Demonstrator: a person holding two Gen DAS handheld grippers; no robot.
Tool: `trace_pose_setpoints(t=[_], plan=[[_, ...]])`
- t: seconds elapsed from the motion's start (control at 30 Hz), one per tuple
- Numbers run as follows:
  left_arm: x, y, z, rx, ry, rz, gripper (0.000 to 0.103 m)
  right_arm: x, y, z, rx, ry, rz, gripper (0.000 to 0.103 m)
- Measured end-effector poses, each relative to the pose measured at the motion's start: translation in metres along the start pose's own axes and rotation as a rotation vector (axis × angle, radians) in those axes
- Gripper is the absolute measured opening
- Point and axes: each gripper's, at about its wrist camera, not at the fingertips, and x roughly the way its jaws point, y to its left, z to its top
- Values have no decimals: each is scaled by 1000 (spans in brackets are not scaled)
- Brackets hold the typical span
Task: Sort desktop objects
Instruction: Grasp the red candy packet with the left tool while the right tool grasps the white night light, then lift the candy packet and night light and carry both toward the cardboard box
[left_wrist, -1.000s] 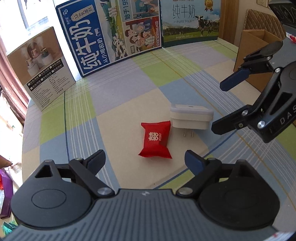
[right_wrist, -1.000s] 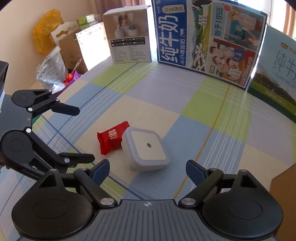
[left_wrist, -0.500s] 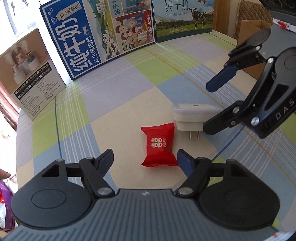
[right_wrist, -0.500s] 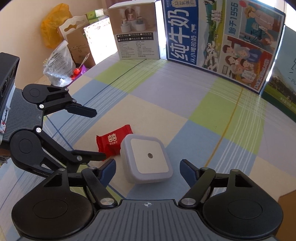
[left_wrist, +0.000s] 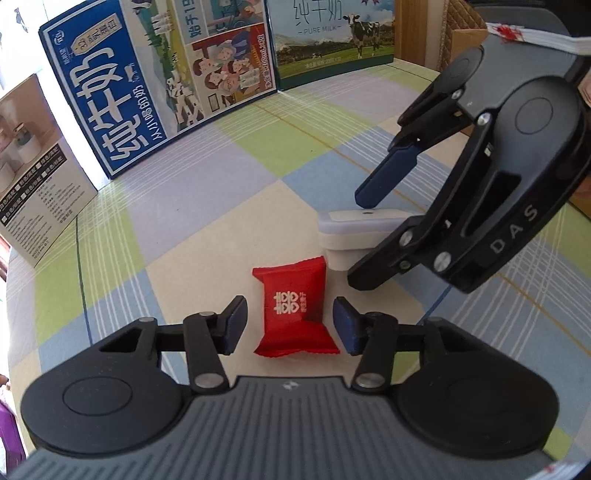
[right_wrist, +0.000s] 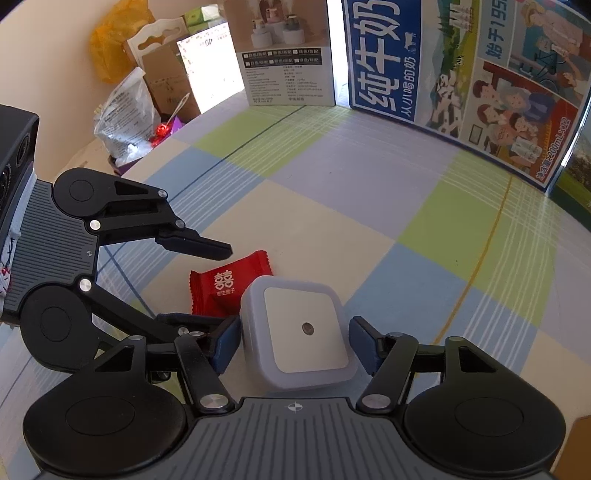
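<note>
Left gripper (left_wrist: 290, 323) closing, pads either side of red candy packet (left_wrist: 295, 310), not yet pressing. Right gripper (right_wrist: 295, 345) closing around white plug-in night light (right_wrist: 301, 334), narrow gaps remaining at both pads. Both items side by side, mid-table on checked tablecloth (right_wrist: 369, 192), well short of milk cartons (left_wrist: 159, 85) along far edge.

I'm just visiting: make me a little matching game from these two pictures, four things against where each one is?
Things:
1. red candy packet
2. white plug-in night light
3. blue milk carton
4. yellow plastic bag

Places:
A. beyond the table's edge, by the wall
B. between the closing left gripper fingers
C. standing at the table's far edge
D. between the closing right gripper fingers

Pairs: 1-B, 2-D, 3-C, 4-A
</note>
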Motion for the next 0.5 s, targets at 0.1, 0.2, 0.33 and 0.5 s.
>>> trace_pose_setpoints(t=[0.1,0.2,0.33,0.5], plan=[[0,-1,0,-3,1,-1,30,2,-2,0,11,7,-5,62],[-2,-2,-1,-4,4,0,29,3,-6,0,36,9,-9,62],[-7,-5,-4,-8,9,-3,27,5,-8,-1,60,11,-8,62],[-17,-16,-12,-20,14,-4,26,2,-3,-9,66,24,-12,58]])
